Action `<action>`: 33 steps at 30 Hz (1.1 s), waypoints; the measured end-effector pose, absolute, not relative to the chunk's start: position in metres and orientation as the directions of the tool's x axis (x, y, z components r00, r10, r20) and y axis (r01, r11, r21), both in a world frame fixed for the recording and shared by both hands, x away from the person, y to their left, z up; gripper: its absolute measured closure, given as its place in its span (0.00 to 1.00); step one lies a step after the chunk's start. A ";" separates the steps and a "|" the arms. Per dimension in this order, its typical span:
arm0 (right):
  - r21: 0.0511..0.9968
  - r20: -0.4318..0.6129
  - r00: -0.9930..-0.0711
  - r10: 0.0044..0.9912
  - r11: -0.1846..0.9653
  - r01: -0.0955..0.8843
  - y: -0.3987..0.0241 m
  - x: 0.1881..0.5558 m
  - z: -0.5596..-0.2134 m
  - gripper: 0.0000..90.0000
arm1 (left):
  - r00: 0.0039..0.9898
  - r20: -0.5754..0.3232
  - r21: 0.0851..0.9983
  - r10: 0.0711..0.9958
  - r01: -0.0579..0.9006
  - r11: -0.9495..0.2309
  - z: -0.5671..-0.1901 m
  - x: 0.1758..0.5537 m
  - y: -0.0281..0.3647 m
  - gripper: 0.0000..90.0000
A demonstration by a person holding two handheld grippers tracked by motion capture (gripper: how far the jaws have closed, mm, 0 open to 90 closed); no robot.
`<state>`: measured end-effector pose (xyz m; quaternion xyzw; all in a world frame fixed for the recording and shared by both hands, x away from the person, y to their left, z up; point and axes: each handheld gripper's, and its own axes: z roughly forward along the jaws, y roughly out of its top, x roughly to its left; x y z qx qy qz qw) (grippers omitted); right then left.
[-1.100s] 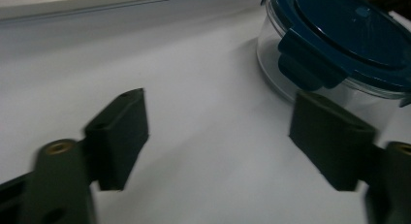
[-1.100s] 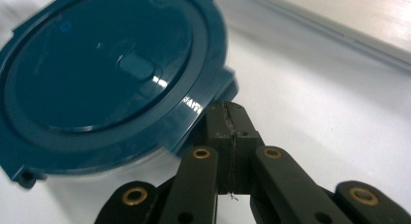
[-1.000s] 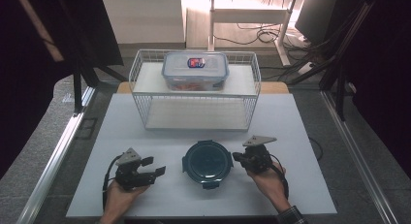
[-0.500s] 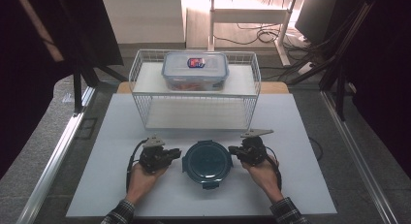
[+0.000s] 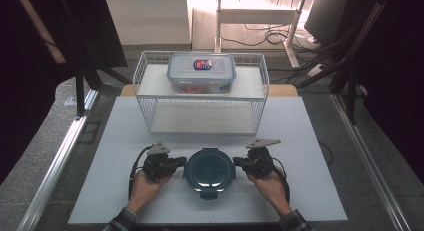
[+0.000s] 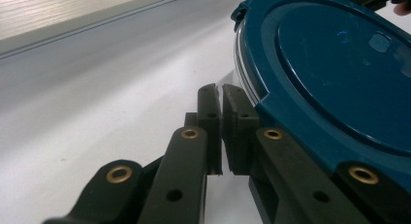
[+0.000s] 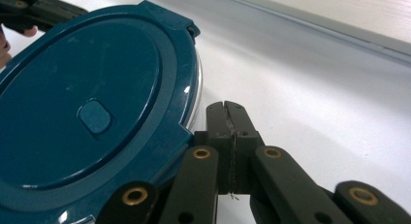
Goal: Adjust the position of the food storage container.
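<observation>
A round container with a dark blue lid lies on the white table, between my two grippers. My left gripper rests at its left edge and points right. In the left gripper view the jaws have just been closing and now stand together with nothing between them, right beside the lid's rim. My right gripper lies at the container's right edge, pointing left. The right gripper view has it shut and empty, next to the lid.
A white wire basket stands at the back of the table, with a clear lidded box on its upper shelf. The white tabletop spreads out on both sides of the hands. A metal rail runs along the left.
My left hand has slid right up to the container's edge, and its jaws have gone from apart to together. The right hand has barely moved.
</observation>
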<state>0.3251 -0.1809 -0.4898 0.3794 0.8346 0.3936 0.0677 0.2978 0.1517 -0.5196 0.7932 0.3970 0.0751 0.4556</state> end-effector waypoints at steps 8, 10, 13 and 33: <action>0.704 0.176 -0.721 0.671 0.426 0.568 -0.174 0.316 -0.490 1.00 | 0.667 -0.241 0.778 0.705 0.568 -0.270 -0.519 0.293 0.158 0.99; 0.705 0.173 -0.724 0.668 0.429 0.565 -0.172 0.315 -0.490 1.00 | 0.663 -0.240 0.775 0.709 0.571 -0.271 -0.519 0.290 0.159 0.99; 0.706 0.170 -0.726 0.666 0.432 0.562 -0.168 0.315 -0.490 1.00 | 0.658 -0.238 0.772 0.715 0.575 -0.272 -0.518 0.286 0.162 1.00; 0.746 0.104 -0.731 0.674 0.433 0.506 -0.201 0.297 -0.481 0.65 | 0.614 -0.161 0.783 0.773 0.556 -0.278 -0.509 0.263 0.182 0.41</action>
